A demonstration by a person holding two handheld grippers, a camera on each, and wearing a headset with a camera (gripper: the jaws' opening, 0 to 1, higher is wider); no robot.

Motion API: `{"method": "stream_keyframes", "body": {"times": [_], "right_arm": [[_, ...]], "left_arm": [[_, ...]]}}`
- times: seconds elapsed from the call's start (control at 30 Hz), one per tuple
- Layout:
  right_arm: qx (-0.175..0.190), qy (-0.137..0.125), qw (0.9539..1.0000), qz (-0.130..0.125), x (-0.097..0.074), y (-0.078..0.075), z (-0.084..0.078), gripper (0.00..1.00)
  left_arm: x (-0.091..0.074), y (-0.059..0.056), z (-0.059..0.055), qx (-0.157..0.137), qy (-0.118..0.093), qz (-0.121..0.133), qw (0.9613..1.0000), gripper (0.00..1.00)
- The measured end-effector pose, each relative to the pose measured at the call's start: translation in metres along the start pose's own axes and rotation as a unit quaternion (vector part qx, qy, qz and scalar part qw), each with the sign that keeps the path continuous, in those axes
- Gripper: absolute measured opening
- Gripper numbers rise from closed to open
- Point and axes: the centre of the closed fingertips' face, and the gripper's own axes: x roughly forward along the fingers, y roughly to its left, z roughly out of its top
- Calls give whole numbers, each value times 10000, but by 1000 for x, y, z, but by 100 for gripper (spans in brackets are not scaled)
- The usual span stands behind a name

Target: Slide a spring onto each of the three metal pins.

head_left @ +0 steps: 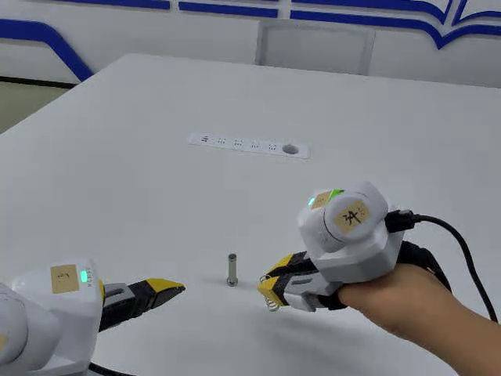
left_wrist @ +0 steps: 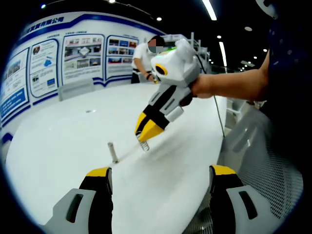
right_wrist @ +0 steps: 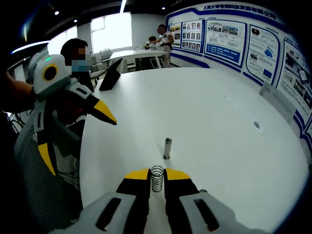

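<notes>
One short metal pin (head_left: pixel 232 269) stands upright on the white table (head_left: pixel 141 157). My right gripper (head_left: pixel 270 290) is just right of it, shut on a small coil spring (head_left: pixel 272 302) that hangs at its yellow tips. In the right gripper view the spring (right_wrist: pixel 156 178) sits between the jaws of the right gripper (right_wrist: pixel 156 174), with the pin (right_wrist: pixel 167 148) a short way ahead. My left gripper (head_left: pixel 168 288) rests open at the lower left, pointing toward the pin. Its own view has the left gripper (left_wrist: pixel 161 173) spread wide, the pin (left_wrist: pixel 113 152) ahead and the spring (left_wrist: pixel 144 145) beside it.
A white power strip (head_left: pixel 249 145) is set flush in the table's middle. A black cable (head_left: pixel 462 251) trails from the right gripper. A chair back (head_left: pixel 313 47) stands at the far edge. People (right_wrist: pixel 163 36) stand at another table in the background.
</notes>
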Motion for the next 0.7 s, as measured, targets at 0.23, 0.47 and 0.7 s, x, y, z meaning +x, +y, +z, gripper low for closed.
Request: {"method": "stream_keyframes", "body": {"times": [0.23, 0.47, 0.7], "right_arm": [[-68, -375, 9992, -103, -3, -8, 31, 12], [-79, -690, 9975, -120, 0, -11, 55, 12], [-16, -1029, 9946, -115, 6, -14, 71, 12]], "left_arm": [[0, 1, 0, -9, -10, 12, 10000, 83], [-1, 2, 0, -25, -27, 29, 10000, 83], [-1, 2, 1, -39, -35, 36, 10000, 83]]}}
